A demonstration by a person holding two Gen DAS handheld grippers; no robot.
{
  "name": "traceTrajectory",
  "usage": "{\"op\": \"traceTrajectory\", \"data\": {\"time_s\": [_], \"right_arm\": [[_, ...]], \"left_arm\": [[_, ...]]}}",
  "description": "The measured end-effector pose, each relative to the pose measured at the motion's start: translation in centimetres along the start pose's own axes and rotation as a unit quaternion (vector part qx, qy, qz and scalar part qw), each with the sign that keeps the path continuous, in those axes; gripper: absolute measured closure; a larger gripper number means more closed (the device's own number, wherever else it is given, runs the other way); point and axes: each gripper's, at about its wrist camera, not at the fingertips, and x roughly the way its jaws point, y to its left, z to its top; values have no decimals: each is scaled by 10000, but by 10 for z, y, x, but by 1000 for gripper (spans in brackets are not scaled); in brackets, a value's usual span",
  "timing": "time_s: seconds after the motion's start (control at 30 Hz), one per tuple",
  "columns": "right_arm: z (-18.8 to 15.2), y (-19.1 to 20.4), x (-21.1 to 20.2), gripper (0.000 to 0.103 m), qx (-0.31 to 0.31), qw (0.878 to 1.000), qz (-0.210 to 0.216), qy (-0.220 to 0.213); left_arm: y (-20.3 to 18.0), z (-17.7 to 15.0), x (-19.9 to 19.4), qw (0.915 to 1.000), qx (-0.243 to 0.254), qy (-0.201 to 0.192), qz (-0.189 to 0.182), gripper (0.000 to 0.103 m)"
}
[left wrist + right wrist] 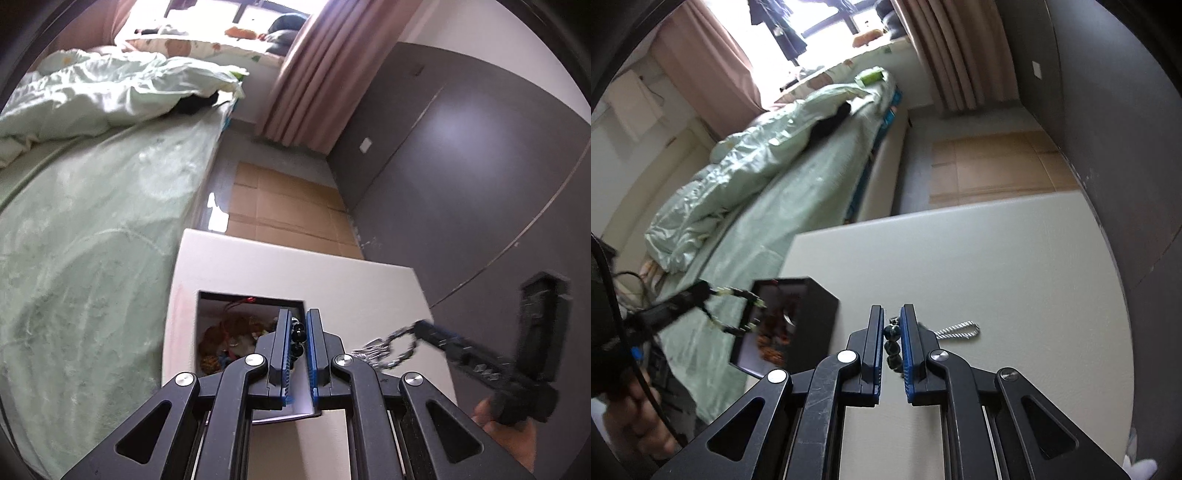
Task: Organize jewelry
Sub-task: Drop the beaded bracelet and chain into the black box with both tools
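A black jewelry box (pixel 798 325) stands open at the left edge of the white table (pixel 960 258); in the left wrist view its opening (pixel 236 339) shows several pieces of jewelry inside. My left gripper (pixel 297 332) hangs over the box, shut on a black bead bracelet (pixel 298 334). My right gripper (pixel 892 330) is shut on a dark bead bracelet (pixel 892 345) just above the table. A silver chain (pixel 958 330) lies on the table by the right gripper; it also shows in the left wrist view (pixel 384 350). The right gripper shows blurred in the left wrist view (pixel 419 328).
A bed with a green sheet (pixel 92 221) and a crumpled quilt (pixel 746 158) runs along the table's left side. A dark wall (pixel 461 166) stands to the right. Flattened cardboard (pixel 288 206) lies on the floor beyond the table.
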Motion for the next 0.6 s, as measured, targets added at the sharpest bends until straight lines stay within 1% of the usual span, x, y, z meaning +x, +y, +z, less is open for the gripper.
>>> {"op": "traceTrajectory", "data": {"time_s": [0.07,0.13,0.17,0.2,0.23,0.27,0.3,0.4,0.6], "right_arm": [[6,7,-5,93,-18,9999,39,-112],[13,14,-9,93,3,9998,86,-200],[16,19,-13,93,-2,9996,131,-251],[19,24,-15,93,-20,9995,149,-283],[22,30,-16,93,-50,9994,151,-311],[25,37,-21,93,-103,9992,150,-358],[28,43,-24,93,-143,9989,165,-403],[39,62,-35,93,-305,9981,228,-490],[49,101,-37,93,-605,9965,294,-495]], "left_arm": [[7,2,11,9996,-106,253,-36,94],[16,2,15,9987,-313,396,-65,92],[20,2,15,9983,-399,408,-88,87],[22,3,13,9982,-460,368,-123,71],[23,4,9,9983,-479,306,-148,60],[23,4,6,9984,-490,215,-161,40],[24,5,0,9986,-499,85,-165,33],[27,7,-13,9981,-571,-121,-179,32],[40,10,-26,9965,-780,-282,-106,32]]}}
